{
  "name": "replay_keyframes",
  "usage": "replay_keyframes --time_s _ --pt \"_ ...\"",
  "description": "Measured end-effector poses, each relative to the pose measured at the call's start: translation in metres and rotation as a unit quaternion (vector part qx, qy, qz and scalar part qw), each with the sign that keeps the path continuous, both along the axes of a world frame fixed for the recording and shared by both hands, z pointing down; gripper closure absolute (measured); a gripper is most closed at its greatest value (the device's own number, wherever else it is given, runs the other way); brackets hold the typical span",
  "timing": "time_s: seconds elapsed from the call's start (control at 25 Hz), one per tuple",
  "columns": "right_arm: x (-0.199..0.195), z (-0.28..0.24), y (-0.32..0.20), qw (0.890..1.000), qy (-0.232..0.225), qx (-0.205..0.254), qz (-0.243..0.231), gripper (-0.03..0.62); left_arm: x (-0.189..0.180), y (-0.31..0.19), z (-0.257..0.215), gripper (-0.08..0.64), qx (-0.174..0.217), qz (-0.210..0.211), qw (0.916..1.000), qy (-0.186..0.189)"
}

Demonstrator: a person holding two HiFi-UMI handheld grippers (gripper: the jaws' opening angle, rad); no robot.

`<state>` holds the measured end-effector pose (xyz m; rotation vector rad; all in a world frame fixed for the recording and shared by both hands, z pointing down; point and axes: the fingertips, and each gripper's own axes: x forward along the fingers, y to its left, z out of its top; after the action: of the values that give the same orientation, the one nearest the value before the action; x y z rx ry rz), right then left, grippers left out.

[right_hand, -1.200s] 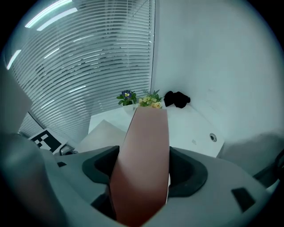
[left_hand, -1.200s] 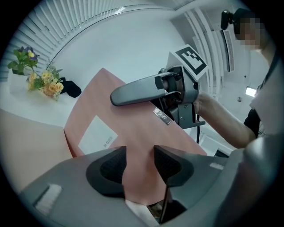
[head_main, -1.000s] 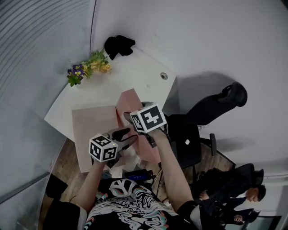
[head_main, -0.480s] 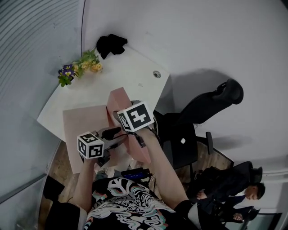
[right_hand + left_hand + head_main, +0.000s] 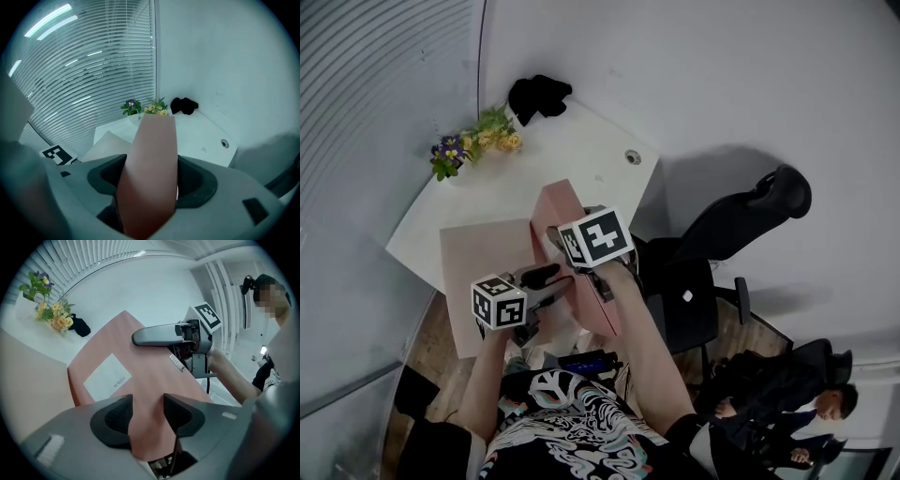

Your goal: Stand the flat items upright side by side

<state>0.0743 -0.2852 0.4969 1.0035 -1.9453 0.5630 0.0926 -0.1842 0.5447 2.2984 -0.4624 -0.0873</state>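
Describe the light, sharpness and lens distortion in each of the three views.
Head view: even light; straight edges bend, and the black chair throws a soft shadow. Left gripper view: dark round border, curved blinds, a mosaic patch at upper right. Right gripper view: bright streaks on the blinds, the pink flat item near the lens is soft.

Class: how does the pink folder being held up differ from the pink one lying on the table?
The held folder stands on edge; the lying folder rests flat on the table. The held folder shows a white label on its face; the lying folder's top looks plain. The held folder is a deeper pink, the lying folder paler. Both are pink rectangles.
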Motion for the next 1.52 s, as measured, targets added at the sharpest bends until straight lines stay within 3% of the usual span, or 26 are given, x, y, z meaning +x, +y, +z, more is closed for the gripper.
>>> replay_keyframes --time_s 0.6,1.16,1.52 --pt "0.024 -0.033 0.002 0.996 -0.034 0.056 0.053 0.268 0.008 0.001 -0.013 0.38 0.014 0.004 0.9999 -0.005" --pt "0.013 -0.047 -0.003 0.993 -0.053 0.085 0.064 0.268 -0.003 0.001 -0.022 0.4 0.025 -0.001 0.9997 -0.005" --pt "0.007 -0.064 -0.008 0.986 -0.055 0.136 0.076 0.268 -0.011 -0.001 -0.02 0.399 0.021 -0.012 0.9997 0.005"
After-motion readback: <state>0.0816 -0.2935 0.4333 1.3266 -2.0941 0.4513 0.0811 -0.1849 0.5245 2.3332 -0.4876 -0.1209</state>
